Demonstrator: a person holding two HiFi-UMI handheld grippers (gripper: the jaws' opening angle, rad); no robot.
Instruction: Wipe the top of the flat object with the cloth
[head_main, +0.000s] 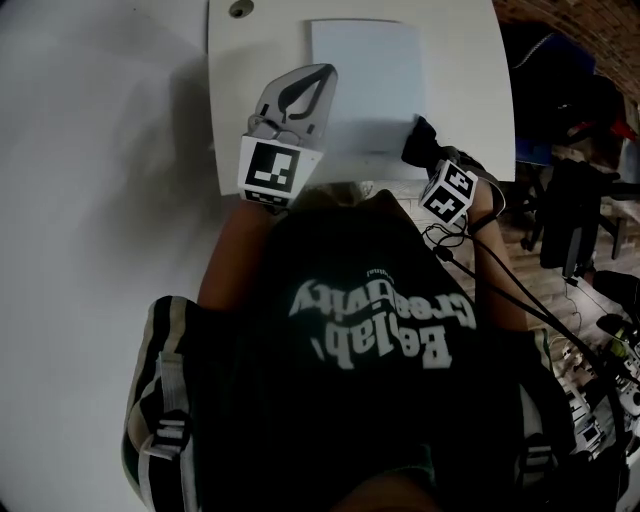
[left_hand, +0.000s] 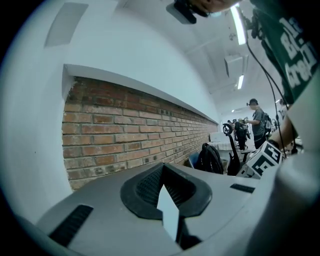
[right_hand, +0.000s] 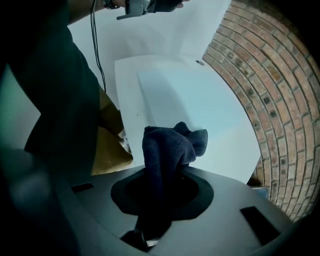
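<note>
Cloth (right_hand: 167, 147) clamped in your right gripper's (right_hand: 161, 192) fingers protruded ahead for wiping; left gripper's (left_hand: 167, 212) fingers pinched the flat object (head_main: 365, 75), apparently steadying it.

head view steeply down; right gripper view shares table (head_main: 470, 100)

Left gripper (left_hand: 167, 205), fingers together and empty, facing a brick wall (left_hand: 130, 130)
</note>
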